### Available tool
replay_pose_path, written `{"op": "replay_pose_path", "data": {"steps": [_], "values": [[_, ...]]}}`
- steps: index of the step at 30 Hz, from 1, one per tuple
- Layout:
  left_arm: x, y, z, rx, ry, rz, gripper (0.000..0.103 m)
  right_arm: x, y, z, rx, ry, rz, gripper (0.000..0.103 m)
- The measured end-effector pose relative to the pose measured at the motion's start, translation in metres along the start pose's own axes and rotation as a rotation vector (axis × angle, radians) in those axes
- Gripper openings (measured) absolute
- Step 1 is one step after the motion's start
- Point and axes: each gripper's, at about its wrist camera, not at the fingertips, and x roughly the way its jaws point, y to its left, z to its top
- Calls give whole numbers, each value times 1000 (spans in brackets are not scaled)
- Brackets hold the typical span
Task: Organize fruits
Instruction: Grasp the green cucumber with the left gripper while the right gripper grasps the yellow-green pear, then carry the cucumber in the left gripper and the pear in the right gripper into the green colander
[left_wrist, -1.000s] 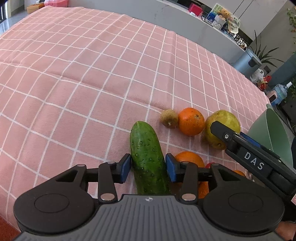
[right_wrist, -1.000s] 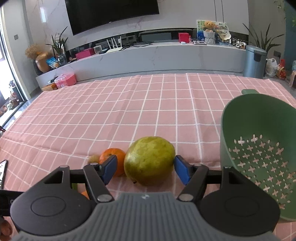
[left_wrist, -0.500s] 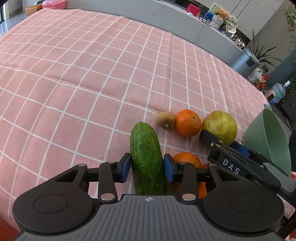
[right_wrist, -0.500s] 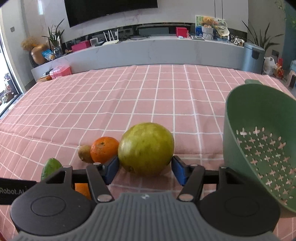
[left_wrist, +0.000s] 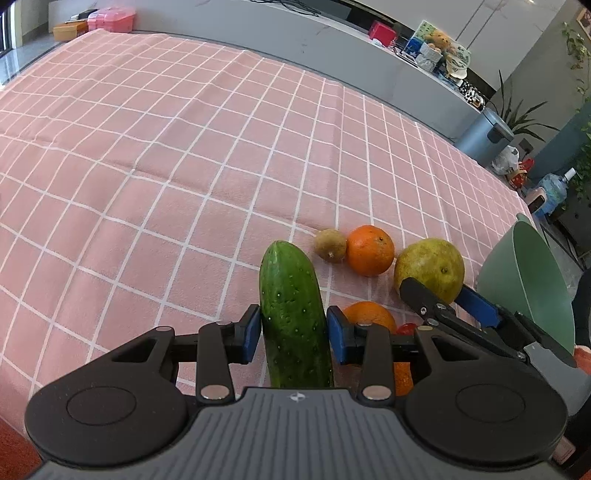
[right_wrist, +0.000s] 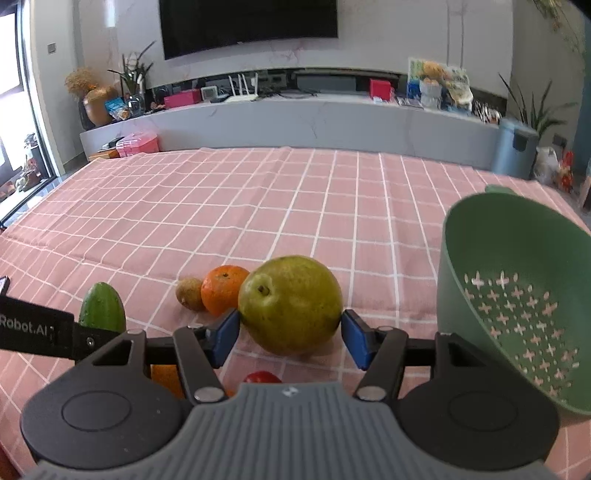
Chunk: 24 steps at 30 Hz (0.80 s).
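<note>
With both grabs made, the lift comes next: the colander (right_wrist: 517, 295) waits at right. The right gripper (right_wrist: 290, 338) clasps the pear (right_wrist: 290, 302) at centre; the left gripper (left_wrist: 293, 334) clamps the cucumber (left_wrist: 293, 314). Both jaws have just closed in from looser, part-open stances.

Light: bright daylight, even; window (right_wrist: 14, 122) far left blown out.
Shadows: soft, short, under fruit.
Glare: pale sheen on far floor (left_wrist: 22, 59), left.
Distortion: strong fisheye, tabletop (left_wrist: 184, 155) grid bows at edges.
Focus: right view slightly soft; left view sharp.
</note>
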Motion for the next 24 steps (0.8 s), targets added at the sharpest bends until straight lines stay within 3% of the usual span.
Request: {"op": "replay_pose_path", "data": {"steps": [14, 24], "values": [[11, 3, 5, 3, 39, -7, 43, 21, -3, 12, -18, -51, 19, 61], [3, 0, 1, 20, 14, -12, 43, 26, -7, 13, 1, -60, 31, 59]]}}
